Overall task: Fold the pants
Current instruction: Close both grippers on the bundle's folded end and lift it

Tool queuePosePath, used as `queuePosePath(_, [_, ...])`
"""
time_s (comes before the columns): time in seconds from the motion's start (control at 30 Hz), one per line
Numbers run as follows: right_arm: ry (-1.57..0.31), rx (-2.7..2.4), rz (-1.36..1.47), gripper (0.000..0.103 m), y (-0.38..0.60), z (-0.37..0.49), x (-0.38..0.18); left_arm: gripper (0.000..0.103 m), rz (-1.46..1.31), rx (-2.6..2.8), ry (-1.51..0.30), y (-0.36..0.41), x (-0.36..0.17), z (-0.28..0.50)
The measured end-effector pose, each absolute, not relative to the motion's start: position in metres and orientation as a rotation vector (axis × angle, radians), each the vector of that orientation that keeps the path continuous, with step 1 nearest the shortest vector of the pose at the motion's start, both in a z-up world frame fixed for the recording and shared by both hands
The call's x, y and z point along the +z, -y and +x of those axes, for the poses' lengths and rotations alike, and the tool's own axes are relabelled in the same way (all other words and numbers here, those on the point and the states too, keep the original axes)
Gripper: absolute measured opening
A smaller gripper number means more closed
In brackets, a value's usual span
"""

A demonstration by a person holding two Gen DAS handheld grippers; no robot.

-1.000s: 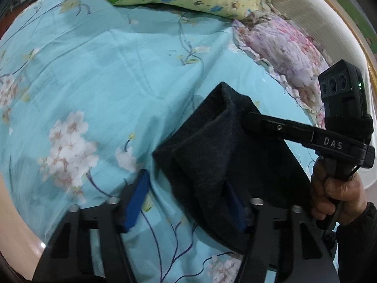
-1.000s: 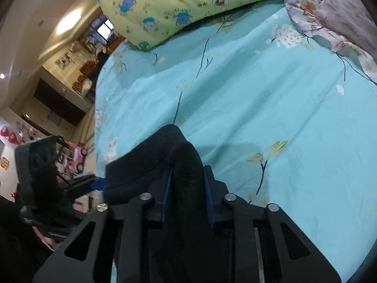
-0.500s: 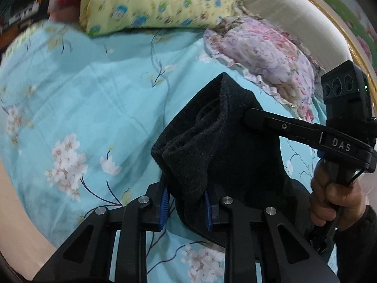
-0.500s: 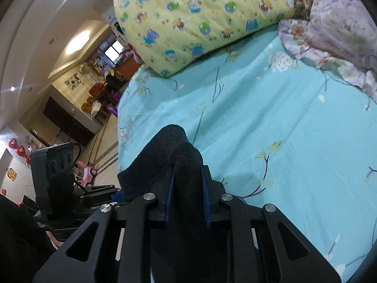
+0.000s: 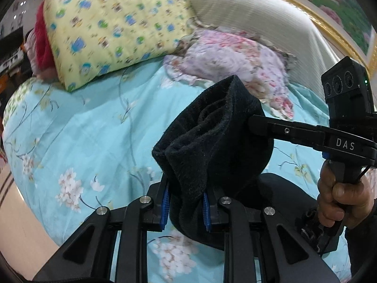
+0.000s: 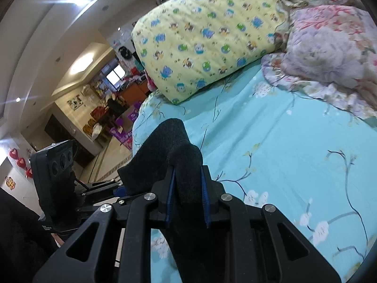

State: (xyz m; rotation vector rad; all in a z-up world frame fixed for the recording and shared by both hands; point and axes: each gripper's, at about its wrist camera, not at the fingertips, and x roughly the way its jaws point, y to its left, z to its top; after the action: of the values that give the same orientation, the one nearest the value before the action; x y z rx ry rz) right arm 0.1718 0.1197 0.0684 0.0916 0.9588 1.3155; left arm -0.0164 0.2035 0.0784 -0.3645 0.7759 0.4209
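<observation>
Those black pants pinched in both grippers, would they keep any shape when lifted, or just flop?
Probably flop: the pants bunch into soft folds and sag between the left gripper and right gripper. The fuzzy, thick-looking fabric likely resists slipping. They seem light, since narrow pinches hold them.

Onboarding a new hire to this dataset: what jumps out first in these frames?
The black pants, bunched and lifted off the turquoise floral bedsheet, pinched in both the left gripper and the right gripper. Behind them at the head of the bed lie a yellow cartoon-print pillow and, to its right, a pink floral pillow.
</observation>
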Motion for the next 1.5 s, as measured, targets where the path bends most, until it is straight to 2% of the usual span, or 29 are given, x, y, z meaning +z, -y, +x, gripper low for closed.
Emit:
queuePosePath(0.6, [-0.877, 1.194, 0.225, 0.021, -0.008, 0.150, 0.080, 0.021, -0.204, 0.241, -0.774, -0.100, 0.104, 0.009])
queuePosePath(1.5, [-0.818, 0.941, 0.453, 0.019, 0.165, 0.119, 0.040, 0.020, -0.010, -0.095, -0.844, 0.059, 0.085, 0.044])
